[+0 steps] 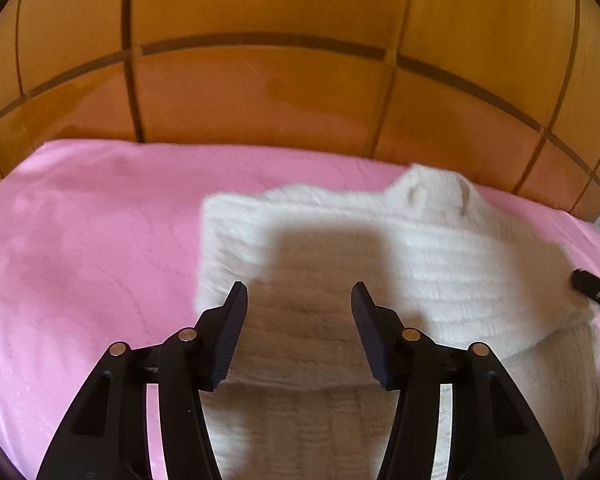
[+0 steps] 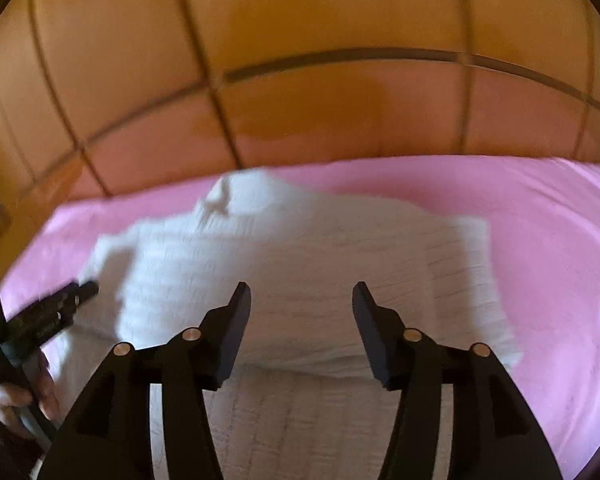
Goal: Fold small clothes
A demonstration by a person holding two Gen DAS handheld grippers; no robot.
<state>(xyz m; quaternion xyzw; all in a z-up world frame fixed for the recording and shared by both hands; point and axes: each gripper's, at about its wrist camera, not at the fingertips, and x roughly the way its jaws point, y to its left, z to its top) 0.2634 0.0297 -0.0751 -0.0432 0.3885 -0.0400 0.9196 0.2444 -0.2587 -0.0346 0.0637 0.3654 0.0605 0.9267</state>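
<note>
A white ribbed knit garment [image 1: 440, 248] lies on the pink sheet [image 1: 80, 260], its collar [image 1: 432, 192] towards the wooden panel. One layer lies folded over another, with a fold edge across the near side. My left gripper [image 1: 299, 292] hovers over the garment's left half, open, nothing between its pads. In the right wrist view the same garment [image 2: 320, 248] fills the middle, and my right gripper [image 2: 301, 292] hangs above it, open and empty. The left gripper's fingers [image 2: 72, 300] show at that view's left edge, held by a hand [image 2: 20, 396]. The picture is blurred.
An orange wooden panel [image 1: 260, 92] with dark grooves rises behind the bed. Bare pink sheet [image 2: 560, 260] stretches to the right of the garment and also to its left. A black fingertip [image 1: 588, 284] of the right gripper pokes in at the left wrist view's right edge.
</note>
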